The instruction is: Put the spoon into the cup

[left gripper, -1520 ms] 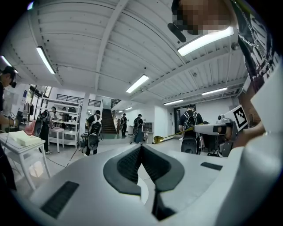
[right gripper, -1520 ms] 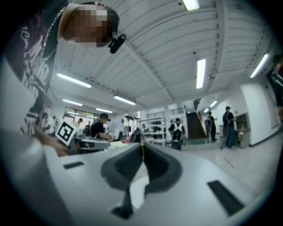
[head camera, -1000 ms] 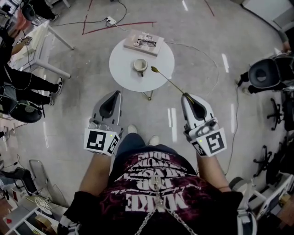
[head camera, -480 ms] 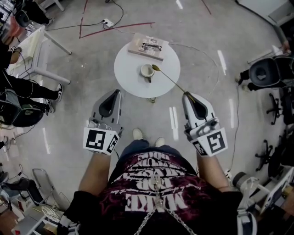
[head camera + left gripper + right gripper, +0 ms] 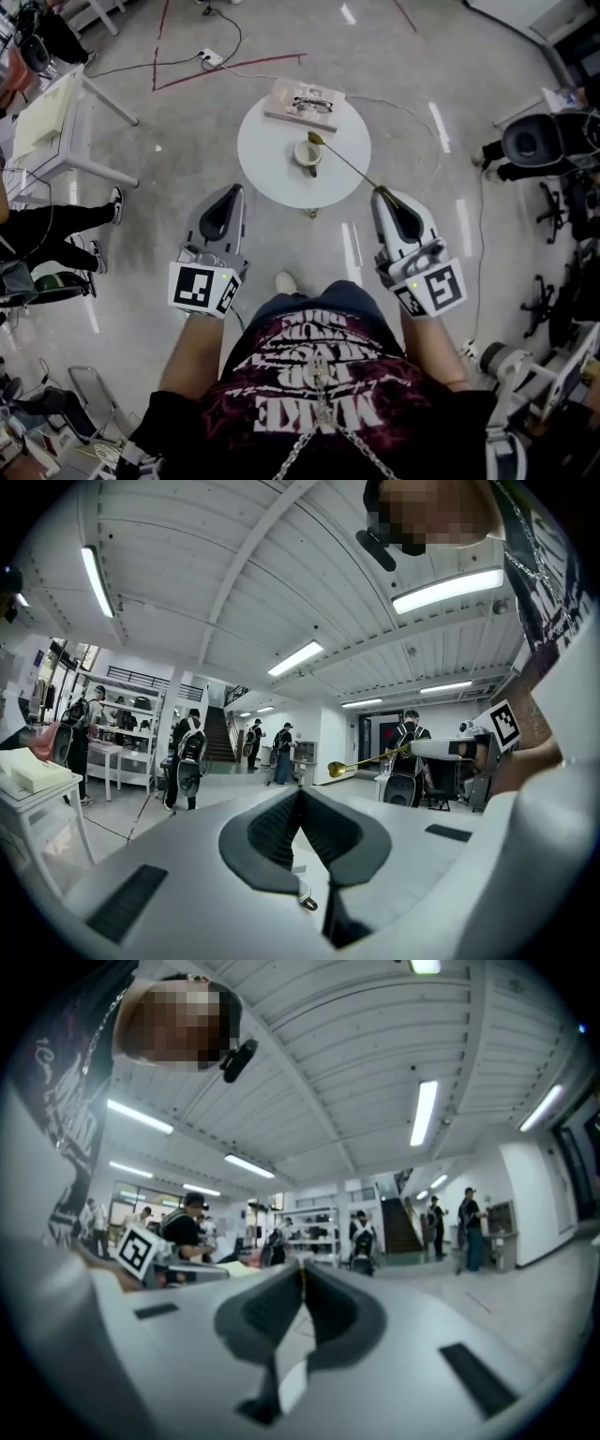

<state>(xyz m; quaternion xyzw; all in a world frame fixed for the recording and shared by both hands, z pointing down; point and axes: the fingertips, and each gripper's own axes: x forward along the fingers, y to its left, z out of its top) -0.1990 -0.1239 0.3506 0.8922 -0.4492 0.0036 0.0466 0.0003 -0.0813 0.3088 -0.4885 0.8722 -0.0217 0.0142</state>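
A white cup [image 5: 307, 153] stands on a small round white table [image 5: 267, 159] on the floor ahead of me. A long gold spoon [image 5: 347, 164] sticks out level from my right gripper [image 5: 382, 194], which is shut on its handle. In the head view the spoon's bowl lies over the cup's far rim; how far above it cannot be told. The left gripper view shows the spoon [image 5: 366, 760] from the side, held by the right gripper [image 5: 450, 749]. My left gripper [image 5: 236, 190] is shut with nothing in it, to the left of the table.
A book [image 5: 302, 101] with glasses [image 5: 315, 103] on it lies at the table's far edge. A cable [image 5: 412, 108] runs past the table. A white desk [image 5: 56, 122] and seated people stand left; office chairs [image 5: 539, 145] stand right.
I have walked forward with both grippers held out. The table and cup have come nearer, and the spoon's bowl has gone from right of the cup to over its rim.
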